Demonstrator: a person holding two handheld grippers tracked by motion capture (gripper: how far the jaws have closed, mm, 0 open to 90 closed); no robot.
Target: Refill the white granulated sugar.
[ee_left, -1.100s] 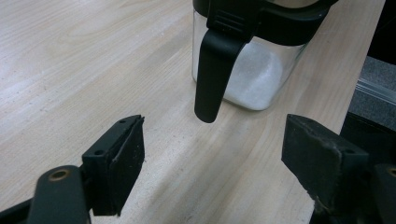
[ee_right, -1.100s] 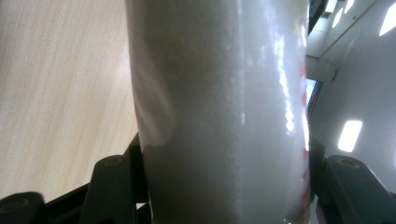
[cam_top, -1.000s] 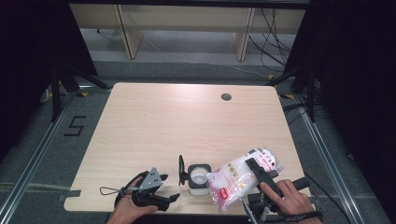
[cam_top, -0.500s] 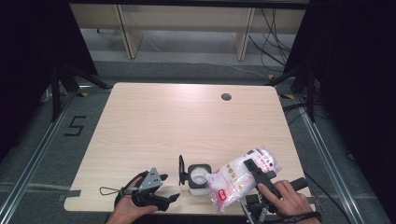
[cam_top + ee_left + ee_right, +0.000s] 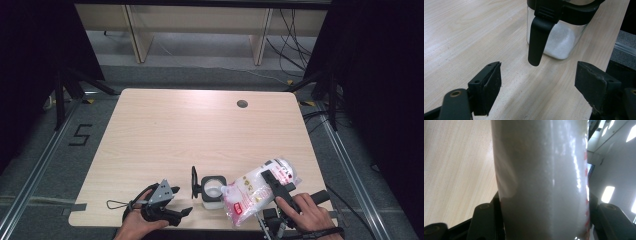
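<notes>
Your right gripper (image 5: 274, 186) is clamped on the bag (image 5: 260, 187), a clear plastic pouch of white grains with red print, lying tilted at the lower right of the high view. Its low corner hangs over the mouth of the jar (image 5: 212, 189), just left of it near the table's (image 5: 200, 130) front edge.

Your right gripper view puts the bag (image 5: 541, 180) up close: a white, glossy, grainy column between the two black jaws, pressed on both sides, with red marks along its right edge.

Your left gripper (image 5: 167, 212) rests at the lower left of the high view, jaws apart and holding nothing. Your left gripper view shows what the high view cannot: the jar (image 5: 559, 40) has clear walls, a layer of white grains at its bottom, a black rim, and a black handle (image 5: 537, 42) hanging down its side, above and between the open jaws.
</notes>
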